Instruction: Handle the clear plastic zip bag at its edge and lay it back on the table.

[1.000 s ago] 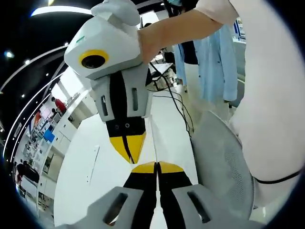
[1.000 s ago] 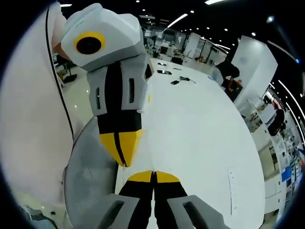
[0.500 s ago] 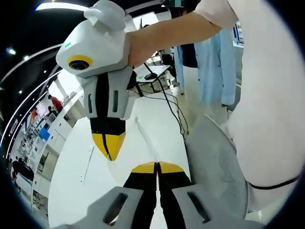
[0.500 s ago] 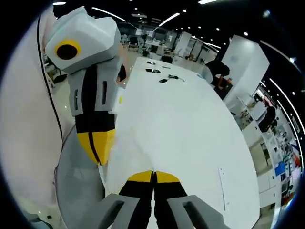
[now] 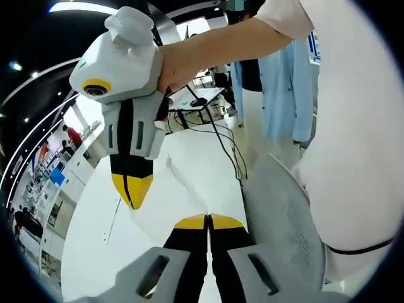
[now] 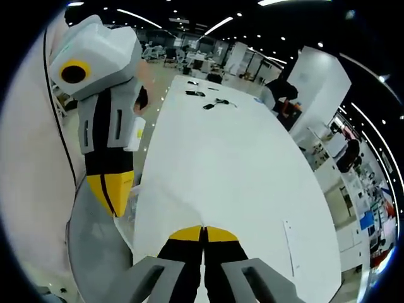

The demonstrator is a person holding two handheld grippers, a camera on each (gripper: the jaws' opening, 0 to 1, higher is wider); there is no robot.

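- The bag (image 5: 169, 192) is off the table (image 5: 95, 240), hanging as a faint clear sheet between your two grippers. It is hard to trace against the white top.
- In the right gripper view, the bag (image 6: 154, 211) shows as a pale crinkled film above the near table (image 6: 252, 164) edge.
- Your left gripper (image 5: 206, 219) has its yellow tips pressed together, pinching one edge of the bag.
- Your right gripper (image 5: 130, 196) points down beside it, jaws closed to a thin line on the other edge of the bag.
- In the right gripper view, your right gripper (image 6: 203, 232) is likewise closed at the bottom. The left gripper (image 6: 110, 202) hangs tip-down at the left, just off the table's side.
- Your hand (image 5: 173, 60) wraps the right gripper's body.
- A grey mesh chair (image 5: 284, 227) sits just beside the table, below the grippers; it also appears in the right gripper view (image 6: 95, 246).
- Black cables (image 5: 221, 139) trail over the table beyond the bag.
- Small dark items (image 6: 205, 98) lie at the table's far end.
- A person in a light blue shirt (image 5: 284, 82) stands past the chair.
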